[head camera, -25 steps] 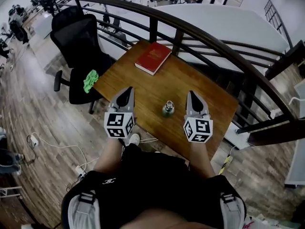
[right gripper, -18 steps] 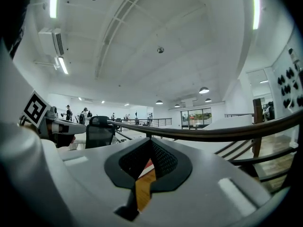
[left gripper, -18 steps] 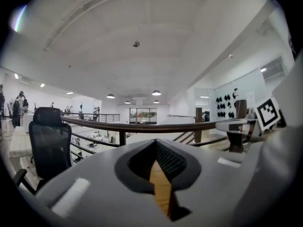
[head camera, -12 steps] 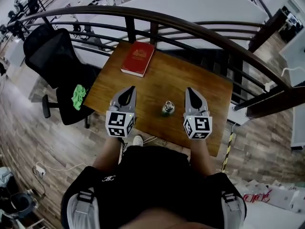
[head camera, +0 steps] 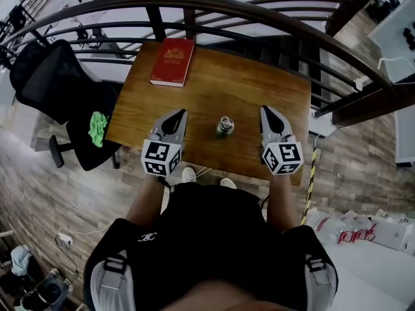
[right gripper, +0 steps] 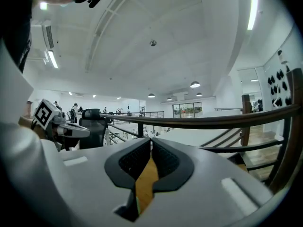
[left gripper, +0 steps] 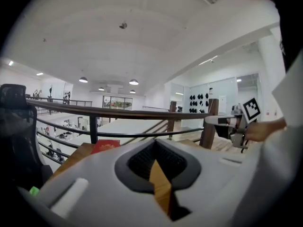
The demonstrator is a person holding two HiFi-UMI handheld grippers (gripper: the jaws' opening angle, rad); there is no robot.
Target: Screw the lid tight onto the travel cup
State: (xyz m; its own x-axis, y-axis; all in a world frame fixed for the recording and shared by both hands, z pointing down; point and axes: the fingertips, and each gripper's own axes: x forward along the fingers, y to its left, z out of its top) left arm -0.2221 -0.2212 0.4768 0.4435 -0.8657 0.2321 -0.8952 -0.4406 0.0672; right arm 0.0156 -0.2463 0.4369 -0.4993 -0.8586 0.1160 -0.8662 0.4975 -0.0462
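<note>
The travel cup (head camera: 225,126), small and greenish with a metal lid on top, stands upright near the front of the wooden table (head camera: 259,83). My left gripper (head camera: 179,115) hovers to its left and my right gripper (head camera: 266,111) to its right, both apart from the cup. Each one's jaws are shut with nothing between them. In the left gripper view the left gripper (left gripper: 154,146) points level toward the railing, with the right gripper (left gripper: 232,122) off to the side. The right gripper view shows its own closed right gripper (right gripper: 150,144) and the left gripper (right gripper: 61,126). Neither gripper view shows the cup.
A red book (head camera: 172,60) lies at the table's far left corner. A dark curved railing (head camera: 214,8) runs behind the table. A black office chair (head camera: 48,76) with a green cloth (head camera: 97,127) stands to the left. Cables and bags lie on the wood floor.
The head view has swung, so the table now sits squarer in frame. Both grippers stay shut on either side of the cup; the left one has sunk and levelled out.
</note>
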